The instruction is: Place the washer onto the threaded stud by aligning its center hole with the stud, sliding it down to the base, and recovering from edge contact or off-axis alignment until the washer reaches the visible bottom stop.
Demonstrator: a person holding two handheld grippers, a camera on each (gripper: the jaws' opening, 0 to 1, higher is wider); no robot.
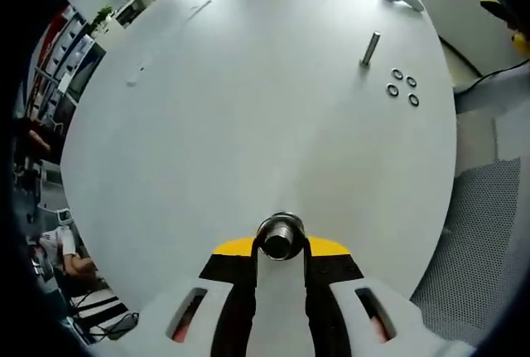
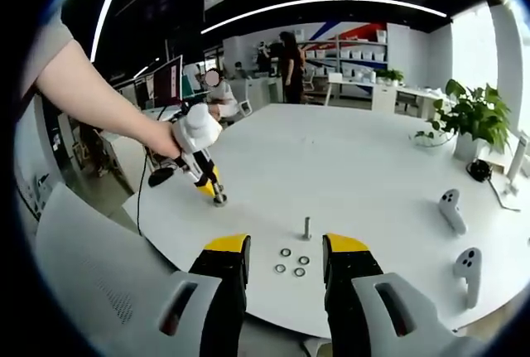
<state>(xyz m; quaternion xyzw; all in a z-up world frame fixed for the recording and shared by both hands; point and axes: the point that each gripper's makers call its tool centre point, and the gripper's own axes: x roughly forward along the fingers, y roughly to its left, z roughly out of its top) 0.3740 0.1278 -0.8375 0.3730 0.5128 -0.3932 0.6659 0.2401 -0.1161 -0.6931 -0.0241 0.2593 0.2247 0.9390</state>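
A white desk [image 2: 373, 166] carries four washers [image 2: 291, 262] beside an upright stud [image 2: 306, 227]. The left gripper [image 1: 281, 241] clamps a second stud [image 1: 281, 235]; the right gripper's [image 2: 285, 266] fingers stand apart. A tilted washer could jam on the threads.

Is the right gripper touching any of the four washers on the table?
Apart. The right gripper view shows the open right gripper hanging above the table, its fingers flanking the washers.

The round table [image 1: 248, 125] has a plain white top. The four small ring washers [image 2: 291, 262] near its edge are dark metal grey, and the upright threaded stud [image 2: 306, 227] beside them is silver grey. The right gripper [image 2: 284, 267] has white jaws with black fronts and yellow tips.
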